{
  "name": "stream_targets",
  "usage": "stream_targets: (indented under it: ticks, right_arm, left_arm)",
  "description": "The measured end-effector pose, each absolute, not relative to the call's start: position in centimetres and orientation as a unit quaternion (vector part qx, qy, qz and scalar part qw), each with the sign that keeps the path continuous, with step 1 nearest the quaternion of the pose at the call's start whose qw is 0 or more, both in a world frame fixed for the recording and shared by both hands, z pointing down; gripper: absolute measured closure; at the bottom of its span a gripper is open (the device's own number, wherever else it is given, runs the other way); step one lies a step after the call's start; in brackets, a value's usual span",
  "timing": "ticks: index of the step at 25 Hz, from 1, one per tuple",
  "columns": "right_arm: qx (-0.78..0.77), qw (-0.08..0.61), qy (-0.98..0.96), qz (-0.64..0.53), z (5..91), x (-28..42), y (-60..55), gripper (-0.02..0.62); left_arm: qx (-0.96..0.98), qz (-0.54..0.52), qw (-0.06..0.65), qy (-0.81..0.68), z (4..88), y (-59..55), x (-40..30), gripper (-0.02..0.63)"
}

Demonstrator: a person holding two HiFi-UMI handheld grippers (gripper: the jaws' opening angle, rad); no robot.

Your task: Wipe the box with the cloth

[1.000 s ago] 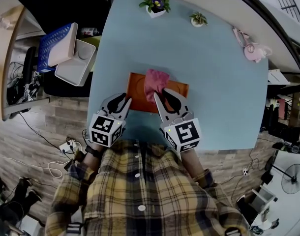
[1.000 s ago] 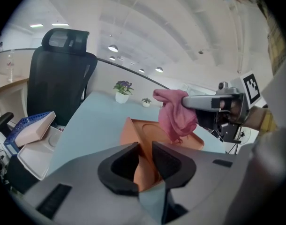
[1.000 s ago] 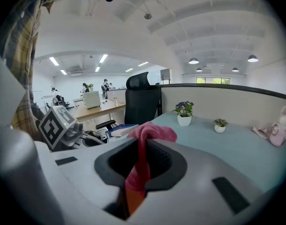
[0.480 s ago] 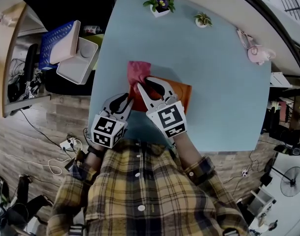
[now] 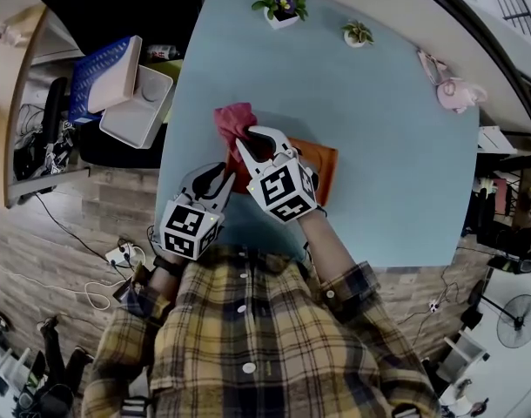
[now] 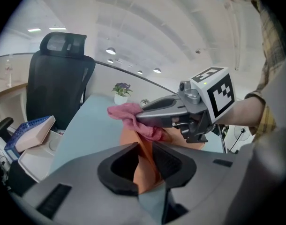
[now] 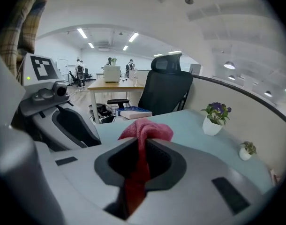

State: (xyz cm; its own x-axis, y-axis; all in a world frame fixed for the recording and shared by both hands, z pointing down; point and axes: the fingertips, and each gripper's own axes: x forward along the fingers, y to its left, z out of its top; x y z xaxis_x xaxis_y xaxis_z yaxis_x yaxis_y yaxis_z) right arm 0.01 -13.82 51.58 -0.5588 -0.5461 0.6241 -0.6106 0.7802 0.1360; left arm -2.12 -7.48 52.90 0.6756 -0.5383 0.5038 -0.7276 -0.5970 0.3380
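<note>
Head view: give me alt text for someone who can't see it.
The right hand-held gripper holds a pink cloth over an orange box on a blue table, while the left hand-held gripper clamps the box's near edge.

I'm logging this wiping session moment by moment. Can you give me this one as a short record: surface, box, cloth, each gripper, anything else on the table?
surface: light blue table
box: orange, lying flat near the table's near edge
cloth: pink, bunched, at the box's far left corner
left gripper: shut on the box's near left edge
right gripper: shut on the cloth, angled down over the box
other: potted flowers and small plant at the far edge
</note>
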Motion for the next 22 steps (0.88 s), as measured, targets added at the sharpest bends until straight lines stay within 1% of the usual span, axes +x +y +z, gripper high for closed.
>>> stream_targets:
  ticks: [8, 13, 22]
  right_arm:
    - [0.322, 0.379, -0.866, 0.045, 52.1, 1.4, -13.4, 0.546]
    - [0.333, 0.401, -0.852, 0.05, 52.5, 3.6, -12.8, 0.546]
    - [0.36, 0.415, -0.833, 0.066, 52.5, 7.4, -11.9, 0.546]
  left_arm:
    - [0.875, 0.179, 0.265, -0.363, 52.9, -7.4, -2.2, 0.514]
    - [0.875, 0.179, 0.264, -0.364, 52.9, -7.4, -2.1, 0.514]
    - [0.875, 0.181, 0.258, -0.368, 52.9, -7.4, -2.0, 0.514]
